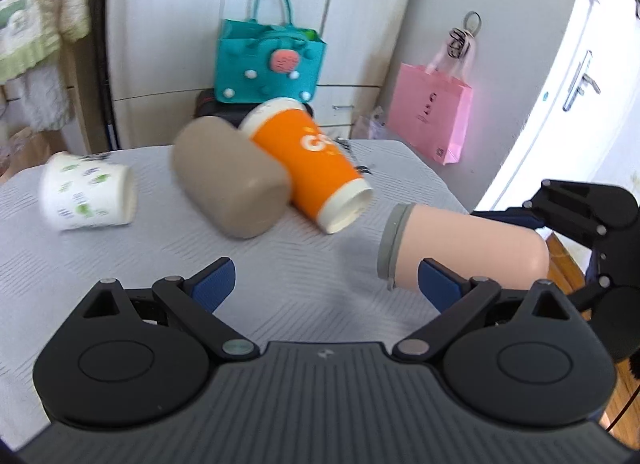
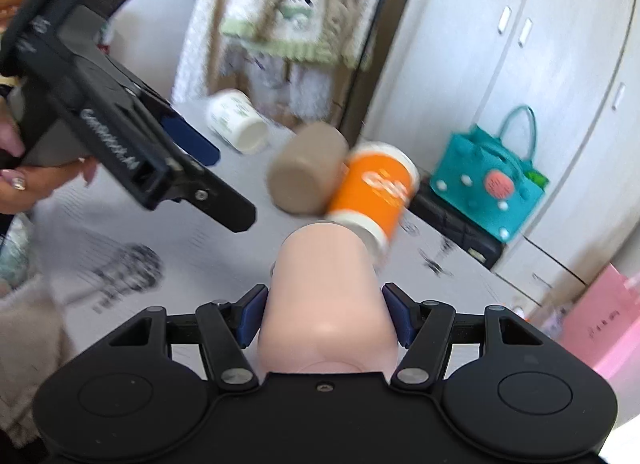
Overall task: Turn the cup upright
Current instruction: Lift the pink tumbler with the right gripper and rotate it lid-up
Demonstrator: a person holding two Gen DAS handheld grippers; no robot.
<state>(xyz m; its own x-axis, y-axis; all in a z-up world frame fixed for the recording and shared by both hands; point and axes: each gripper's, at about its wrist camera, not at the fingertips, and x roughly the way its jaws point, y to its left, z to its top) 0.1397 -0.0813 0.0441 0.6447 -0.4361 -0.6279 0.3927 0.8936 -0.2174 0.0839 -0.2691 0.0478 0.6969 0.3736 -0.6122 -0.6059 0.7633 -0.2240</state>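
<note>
My right gripper (image 2: 325, 314) is shut on a peach-pink cup (image 2: 326, 288) with a grey rim, holding it on its side above the table; the left wrist view shows the same cup (image 1: 468, 248) horizontal, rim pointing left, with the right gripper (image 1: 576, 224) at its base. My left gripper (image 1: 326, 284) is open and empty over the table, left of the pink cup. Three more cups lie on their sides: an orange paper cup (image 1: 316, 162), a beige cup (image 1: 230, 180) and a white printed cup (image 1: 88, 192).
The table has a grey striped cloth (image 1: 304, 264). Behind it stand a teal handbag (image 1: 270, 60) on a black case, a hanging pink bag (image 1: 430, 112), white cupboards and a door at right. Clothes hang at the far left.
</note>
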